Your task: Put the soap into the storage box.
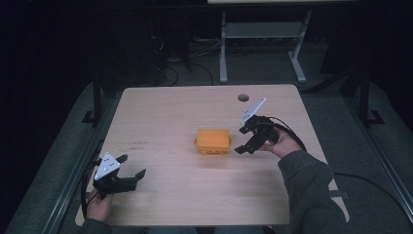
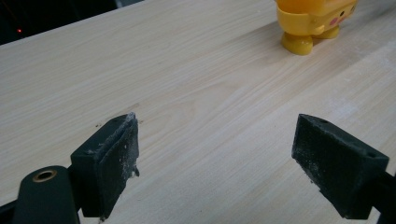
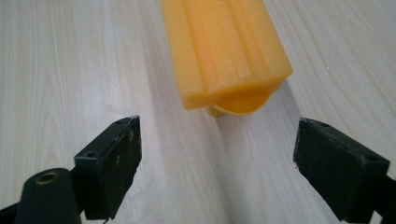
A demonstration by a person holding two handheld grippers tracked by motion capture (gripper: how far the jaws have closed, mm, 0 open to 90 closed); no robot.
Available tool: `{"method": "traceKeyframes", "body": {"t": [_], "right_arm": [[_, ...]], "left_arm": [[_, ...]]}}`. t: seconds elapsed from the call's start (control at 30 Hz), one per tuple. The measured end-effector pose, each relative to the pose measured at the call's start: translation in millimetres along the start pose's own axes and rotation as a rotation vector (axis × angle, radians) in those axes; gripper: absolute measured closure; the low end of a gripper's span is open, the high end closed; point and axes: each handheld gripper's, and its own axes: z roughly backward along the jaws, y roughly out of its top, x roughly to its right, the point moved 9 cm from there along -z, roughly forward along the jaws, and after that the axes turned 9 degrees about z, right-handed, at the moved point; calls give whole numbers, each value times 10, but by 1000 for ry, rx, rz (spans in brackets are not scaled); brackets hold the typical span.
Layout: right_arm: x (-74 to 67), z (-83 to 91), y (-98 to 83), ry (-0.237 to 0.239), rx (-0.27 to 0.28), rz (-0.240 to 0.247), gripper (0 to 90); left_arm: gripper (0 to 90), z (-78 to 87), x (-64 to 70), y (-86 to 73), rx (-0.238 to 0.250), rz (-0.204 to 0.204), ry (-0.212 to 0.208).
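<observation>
The table [image 1: 160, 122] is a pale wood-grain top with rounded corners and a small round hole [image 1: 243, 97] near its far edge. A yellow box [image 1: 213, 141] sits directly on it, just ahead of the right gripper [image 1: 245, 141] and well off from the left gripper [image 1: 132, 167], which is near the table's close corner.

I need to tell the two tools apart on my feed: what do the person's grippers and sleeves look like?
Both are black two-jaw tools. The left gripper and the right gripper each carry a pale grey three-cornered plate on top and trail a black cable. Their pads are black, blocky and scuffed with whitish specks. The right sleeve is dark grey-green.
</observation>
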Motion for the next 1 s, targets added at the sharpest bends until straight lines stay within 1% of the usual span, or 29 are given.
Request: {"method": "traceKeyframes", "body": {"t": [0.03,0.07,0.13,0.2,0.27,0.4,0.43,0.47,0.57,0.7,0.77,0.8,0.87,0.9,0.97,1.0], "right_arm": [[-16,-2,-20,12,-9,-7,148],[-16,-2,-20,12,-9,-7,148],[-24,15,-31,1,2,-6,149],[-35,25,-53,4,3,-14,149],[-43,34,-75,-4,7,-16,149],[-64,42,-131,-6,7,-23,148],[-78,47,-155,1,-4,-33,149],[-78,47,-155,1,-4,-33,149],[-88,72,-166,-11,10,-29,148],[-111,84,-214,-16,12,-39,148],[-131,86,-252,-14,9,-51,148],[-133,82,-269,-13,11,-45,148],[-159,88,-295,1,-1,-64,148],[-169,107,-315,-13,7,-63,148],[-169,107,-326,-15,9,-60,147],[-182,111,-345,-11,5,-69,147]], "left_arm": [[142,-1,2,-1,0,2,-1],[142,-4,2,-3,0,1,-1],[142,-4,5,-1,1,1,-2],[142,-5,4,0,1,1,-1],[142,-10,7,-3,0,3,-2],[142,-11,9,-4,-2,1,-2],[142,-11,8,-4,-1,-1,-3],[142,-11,9,-3,-1,2,-3],[142,-9,9,-1,1,3,-4],[142,-11,10,-3,-1,-1,-5],[142,-10,11,-2,-3,-3,-4],[142,-10,11,-2,-2,-4,-4],[142,-11,12,-4,-4,-4,-4],[142,-12,12,-5,-6,-5,-4],[142,-12,13,-4,-5,-6,-5],[142,-13,14,-5,-6,-5,-5]]}}
